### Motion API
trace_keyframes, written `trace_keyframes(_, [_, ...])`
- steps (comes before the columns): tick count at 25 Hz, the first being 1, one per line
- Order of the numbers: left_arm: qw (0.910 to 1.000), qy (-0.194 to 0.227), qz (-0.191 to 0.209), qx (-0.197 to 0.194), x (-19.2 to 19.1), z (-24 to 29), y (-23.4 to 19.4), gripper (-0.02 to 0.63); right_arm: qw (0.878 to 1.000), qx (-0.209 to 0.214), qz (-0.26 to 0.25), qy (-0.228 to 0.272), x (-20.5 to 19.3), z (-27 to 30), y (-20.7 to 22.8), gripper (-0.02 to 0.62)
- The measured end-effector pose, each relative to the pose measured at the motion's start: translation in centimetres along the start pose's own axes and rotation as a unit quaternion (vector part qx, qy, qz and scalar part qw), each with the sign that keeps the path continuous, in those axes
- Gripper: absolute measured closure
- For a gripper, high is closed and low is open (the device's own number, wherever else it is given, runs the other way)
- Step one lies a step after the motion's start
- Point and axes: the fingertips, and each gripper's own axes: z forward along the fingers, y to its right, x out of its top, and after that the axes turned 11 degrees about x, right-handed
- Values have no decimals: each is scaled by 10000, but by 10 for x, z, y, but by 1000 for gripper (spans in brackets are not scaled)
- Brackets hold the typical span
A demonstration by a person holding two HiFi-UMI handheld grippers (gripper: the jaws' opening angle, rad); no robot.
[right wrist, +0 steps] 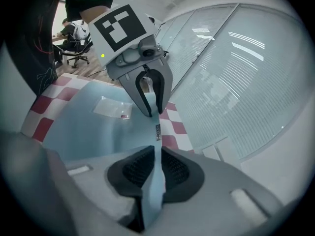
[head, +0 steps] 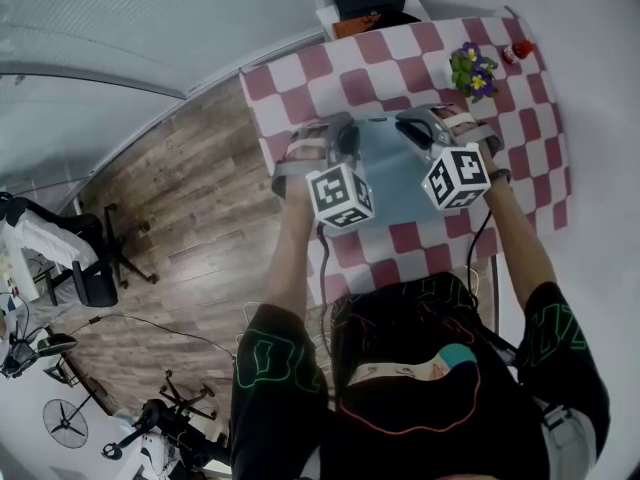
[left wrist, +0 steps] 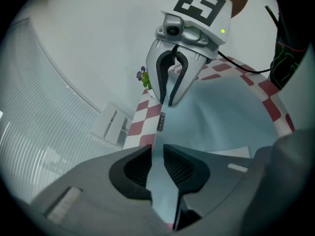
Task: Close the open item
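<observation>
Together, the left tongs (left wrist: pixel 156 154) and right tongs (right wrist: pixel 157 156) each pinch the cover edge of the pale blue folder (head: pixel 385 168) on the worktop (head: pixel 300 73), near the flower pot (head: pixel 473 71). Best lower both ends evenly so it shuts uncreased.

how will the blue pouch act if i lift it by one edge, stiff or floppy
Probably floppy: the pouch curves and creases between the left gripper and the right gripper rather than lying flat. Likely light, since pinches on its thin edge seem enough to hold that edge up. Its smooth sheen suggests it could slip from the pads.
</observation>
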Motion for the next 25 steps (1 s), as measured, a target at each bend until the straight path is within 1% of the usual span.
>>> trace_keyframes(2, [10000, -70, -12, -5, -4, 6, 2, 518, 9999, 102, 23, 19, -3, 6, 1, 546])
trace_keyframes(3, [9999, -105, 13, 51, -6, 9, 2, 550, 9999, 144, 31, 21, -5, 9, 1, 545])
trace_keyframes(4, [9998, -136, 63, 115, -8, 13, 3, 604, 9998, 179, 36, 21, -7, 12, 2, 541])
trace_keyframes(6, [9997, -179, 125, 114, -11, 19, 7, 603, 9997, 224, 9, -7, -11, 18, 3, 540])
trace_keyframes(12, [9997, -205, 19, -93, -15, 31, 21, 601, 9991, 421, -31, -107, -23, 35, -4, 540])
trace_keyframes(14, [9998, -161, -48, -91, -14, 33, 22, 601, 9992, 321, -129, -213, -27, 39, -3, 538])
trace_keyframes(15, [9998, -135, -87, -88, -13, 34, 21, 601, 9990, 219, -233, -326, -31, 42, -2, 592])
trace_keyframes(16, [9998, -119, -112, -102, -12, 35, 21, 601, 9986, 142, -303, -409, -33, 44, -2, 592])
trace_keyframes(18, [9997, -98, -141, -172, -10, 37, 23, 601, 9989, 74, -221, -408, -33, 46, -3, 594])
trace_keyframes(21, [9990, -92, -386, -223, -9, 39, 23, 601, 9986, -68, -168, -496, -27, 45, -3, 592])
trace_keyframes(25, [9963, -10, -852, -79, -11, 39, 20, 601, 9997, 70, 28, -232, -5, 53, -16, 592])
